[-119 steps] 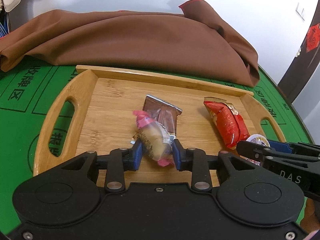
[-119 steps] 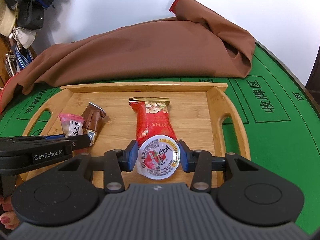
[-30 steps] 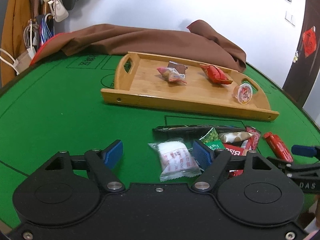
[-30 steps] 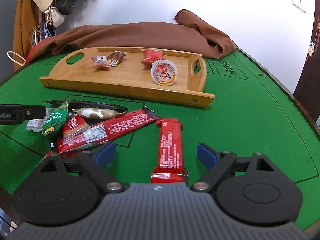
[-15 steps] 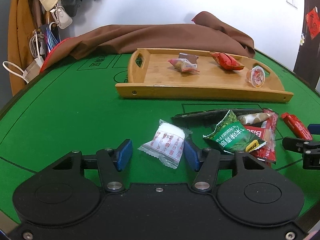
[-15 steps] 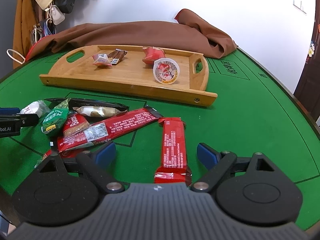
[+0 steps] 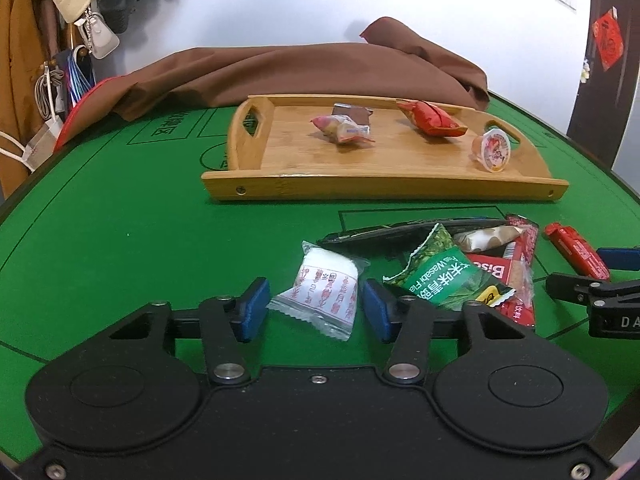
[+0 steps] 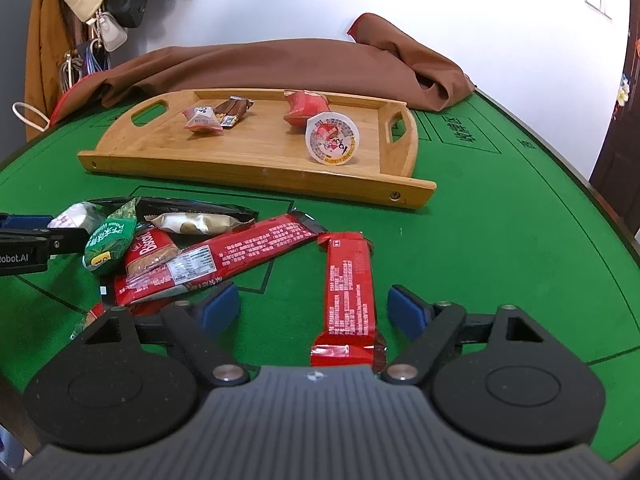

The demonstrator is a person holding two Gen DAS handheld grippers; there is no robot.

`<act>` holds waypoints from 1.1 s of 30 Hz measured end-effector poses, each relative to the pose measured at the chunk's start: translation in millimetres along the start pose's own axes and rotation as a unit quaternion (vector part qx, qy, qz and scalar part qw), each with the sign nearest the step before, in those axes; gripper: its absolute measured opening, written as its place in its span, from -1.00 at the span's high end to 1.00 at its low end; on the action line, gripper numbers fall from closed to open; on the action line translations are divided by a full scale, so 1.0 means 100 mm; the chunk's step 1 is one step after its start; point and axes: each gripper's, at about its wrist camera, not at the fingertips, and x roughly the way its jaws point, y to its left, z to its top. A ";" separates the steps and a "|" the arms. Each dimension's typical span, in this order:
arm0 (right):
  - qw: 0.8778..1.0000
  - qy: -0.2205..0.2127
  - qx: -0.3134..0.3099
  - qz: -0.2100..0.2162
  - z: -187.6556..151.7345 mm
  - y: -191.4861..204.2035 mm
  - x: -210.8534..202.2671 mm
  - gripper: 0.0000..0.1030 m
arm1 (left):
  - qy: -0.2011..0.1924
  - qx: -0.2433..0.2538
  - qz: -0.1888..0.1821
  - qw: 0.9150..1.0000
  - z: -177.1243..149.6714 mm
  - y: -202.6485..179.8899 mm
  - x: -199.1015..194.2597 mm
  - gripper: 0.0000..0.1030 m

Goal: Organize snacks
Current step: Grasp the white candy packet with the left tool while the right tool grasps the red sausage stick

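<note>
A white snack packet point(image 7: 326, 288) lies on the green felt between the fingers of my left gripper point(image 7: 315, 307). Its jaws are closing, with the blue pads close beside the wrapper and not pressing it. In the right wrist view a red snack bar point(image 8: 350, 288) lies lengthwise between the fingers of my right gripper point(image 8: 312, 307). Those jaws stand wide and are closing, clear of the bar on both sides. The wooden tray point(image 7: 380, 190) beyond holds a pink candy packet point(image 7: 344, 130), a brown chocolate point(image 7: 352, 114), a red packet point(image 7: 432, 122) and a jelly cup point(image 7: 494, 150).
A pile of snacks lies between the grippers: a green pea packet point(image 7: 444, 276), a red biscuit pack point(image 8: 150, 248), a long red bar point(image 8: 248, 254), a beige packet point(image 8: 192, 222) and a black bar point(image 8: 192, 206). Brown cloth point(image 7: 320, 72) is heaped behind the tray.
The left jaws have narrowed around the white packet and the right jaws have narrowed a little around the red bar. Four seconds ago both grippers held snacks over the tray; those now lie on it.
</note>
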 end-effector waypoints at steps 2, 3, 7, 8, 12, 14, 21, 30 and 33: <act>1.000 0.000 0.003 0.002 0.01 -0.01 0.00 -0.60 | 0.001 -0.002 -0.003 1.000 0.01 0.01 0.00 0.08; 1.000 0.000 0.003 0.001 0.01 -0.01 0.01 -0.58 | 0.001 -0.002 -0.004 1.000 0.01 0.01 0.00 0.08; 1.000 -0.001 0.003 -0.002 0.03 -0.02 0.02 -0.46 | 0.001 -0.003 0.000 1.000 0.03 0.01 0.03 0.06; 1.000 -0.001 0.003 -0.001 0.04 -0.02 0.02 -0.44 | 0.001 -0.003 0.000 1.000 0.03 0.01 0.03 0.05; 1.000 -0.003 0.003 -0.003 0.05 -0.01 0.04 -0.43 | -0.001 0.000 0.000 1.000 0.04 0.00 0.06 0.02; 1.000 -0.003 0.003 -0.004 0.05 -0.01 0.05 -0.42 | -0.003 0.005 0.000 1.000 0.05 -0.01 0.06 -0.04; 1.000 -0.004 -0.001 -0.002 0.07 0.02 0.06 -0.08 | -0.001 0.012 -0.009 1.000 0.06 -0.05 0.09 0.17; 1.000 -0.001 0.001 -0.003 0.11 0.05 0.07 0.44 | 0.000 -0.004 -0.023 1.000 0.08 -0.03 0.02 0.27; 1.000 0.000 0.002 0.000 0.11 0.04 0.05 0.45 | -0.009 -0.004 -0.020 1.000 0.10 -0.02 -0.06 0.28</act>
